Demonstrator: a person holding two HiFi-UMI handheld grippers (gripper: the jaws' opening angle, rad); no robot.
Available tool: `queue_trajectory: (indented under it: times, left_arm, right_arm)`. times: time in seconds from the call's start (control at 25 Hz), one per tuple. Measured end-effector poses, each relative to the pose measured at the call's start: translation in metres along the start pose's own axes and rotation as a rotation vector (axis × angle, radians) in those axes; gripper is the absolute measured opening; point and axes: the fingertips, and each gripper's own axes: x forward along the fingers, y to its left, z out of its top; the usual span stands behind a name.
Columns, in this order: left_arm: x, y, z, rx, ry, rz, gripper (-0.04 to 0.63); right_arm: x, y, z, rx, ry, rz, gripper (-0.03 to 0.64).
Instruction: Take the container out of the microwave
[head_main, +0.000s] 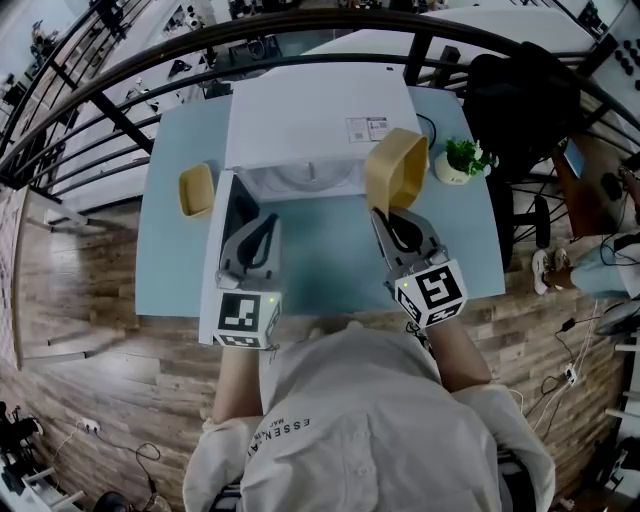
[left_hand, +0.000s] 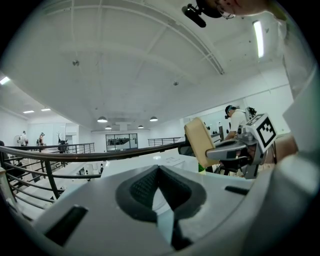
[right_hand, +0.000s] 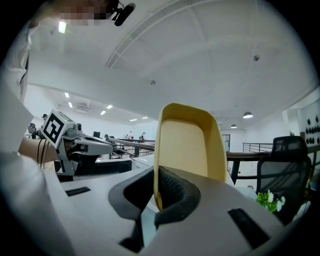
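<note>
Two grippers are in front of the white microwave (head_main: 310, 120), its door (head_main: 215, 262) swung open to the left. Right gripper (head_main: 385, 212) has its fingers clamped on the rim of the pale yellow plastic container (head_main: 395, 165). The container hangs tipped on edge, clear of the cavity, just off the microwave's front right corner & above the light blue worktop (head_main: 330, 262). Right gripper view shows one wall pinched betw. the pads, the rest sticking up past them. Left gripper (head_main: 262, 228) sits near the open door w/ fingers together, nothing betw. them.

Take-out step looks basically done: container is out, not yet set down. Next move prob. calls for levelling it, lowering it onto a bare bit of worktop in front, away from the small potted plant (head_main: 462, 160) on the right, then letting go. An edge-only grip could let it swing, so go slow. Left gripper could then shut the door.
</note>
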Motion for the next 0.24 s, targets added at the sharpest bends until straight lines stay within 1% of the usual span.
queue_trajectory:
  times: [0.24]
  left_arm:
    - [0.0008,0.0012,0.0039,0.004,-0.006,0.001,0.002]
  right_arm:
    - [0.0013,-0.0033,0.0039,0.002,-0.009,-0.008,0.017]
